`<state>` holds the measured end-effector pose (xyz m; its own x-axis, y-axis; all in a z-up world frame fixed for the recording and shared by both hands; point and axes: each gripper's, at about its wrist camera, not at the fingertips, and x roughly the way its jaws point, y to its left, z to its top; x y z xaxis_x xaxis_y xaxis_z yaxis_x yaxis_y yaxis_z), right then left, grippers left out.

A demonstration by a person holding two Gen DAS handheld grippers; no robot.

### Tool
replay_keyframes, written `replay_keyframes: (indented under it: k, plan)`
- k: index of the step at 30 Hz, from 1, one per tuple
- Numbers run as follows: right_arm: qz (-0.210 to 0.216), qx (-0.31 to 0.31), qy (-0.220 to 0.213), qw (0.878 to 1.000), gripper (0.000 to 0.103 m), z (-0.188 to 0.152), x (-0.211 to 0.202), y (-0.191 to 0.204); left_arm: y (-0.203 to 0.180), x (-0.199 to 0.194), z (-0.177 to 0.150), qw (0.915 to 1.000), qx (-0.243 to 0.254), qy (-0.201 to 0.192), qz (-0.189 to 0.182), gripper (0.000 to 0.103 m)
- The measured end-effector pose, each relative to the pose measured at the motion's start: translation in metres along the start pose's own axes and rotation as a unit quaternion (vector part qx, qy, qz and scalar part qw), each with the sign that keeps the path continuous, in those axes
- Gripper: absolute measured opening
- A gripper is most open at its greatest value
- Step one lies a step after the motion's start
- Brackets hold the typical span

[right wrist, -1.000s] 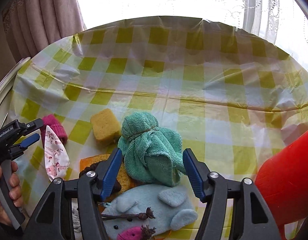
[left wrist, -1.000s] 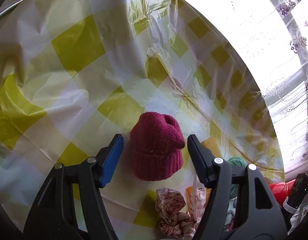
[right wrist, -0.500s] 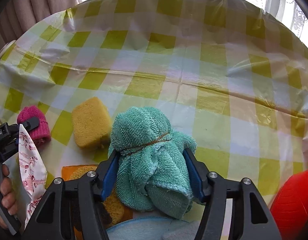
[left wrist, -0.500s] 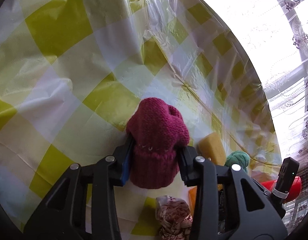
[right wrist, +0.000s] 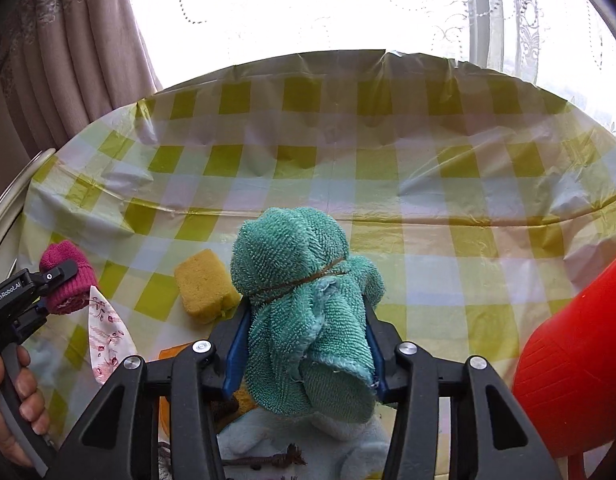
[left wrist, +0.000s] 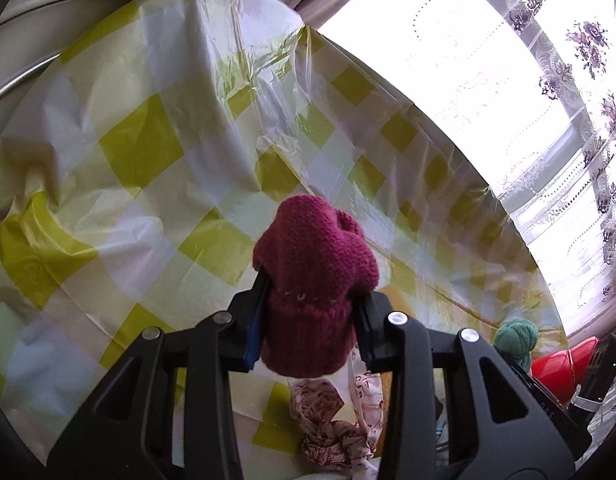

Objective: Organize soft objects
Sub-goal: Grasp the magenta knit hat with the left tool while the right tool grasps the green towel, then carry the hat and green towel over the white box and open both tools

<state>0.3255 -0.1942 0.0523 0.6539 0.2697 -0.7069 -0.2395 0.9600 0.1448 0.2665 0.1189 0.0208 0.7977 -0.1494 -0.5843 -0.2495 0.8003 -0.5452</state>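
Clamping magenta knitted hat [left wrist: 314,280] between left gripper [left wrist: 310,320] fingers; squeezing rubber-banded teal towel bundle [right wrist: 308,304] in right gripper [right wrist: 303,356], yellow sponge [right wrist: 205,286] lying front-left.

A home: checked tablecloth [right wrist: 348,184], lace curtains [left wrist: 580,80] at the window

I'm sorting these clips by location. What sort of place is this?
Probably a home, at a table by a window: a yellow checked plastic tablecloth, drawn curtains, and lace sheers over the bright glass.
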Motion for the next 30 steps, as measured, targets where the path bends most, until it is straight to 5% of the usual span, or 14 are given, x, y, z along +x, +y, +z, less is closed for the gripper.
replay_keyframes:
  k: [14, 30]
  plan:
    - [-0.022, 0.014, -0.024, 0.999, 0.049, -0.063, -0.078, -0.010, -0.070, -0.032, -0.072, 0.9950, 0.068, 0.046, -0.056, 0.041]
    - [-0.039, 0.032, 0.013, 0.999, 0.049, -0.143, -0.138, -0.051, -0.147, -0.070, -0.169, 0.9728, 0.147, 0.127, -0.127, 0.041]
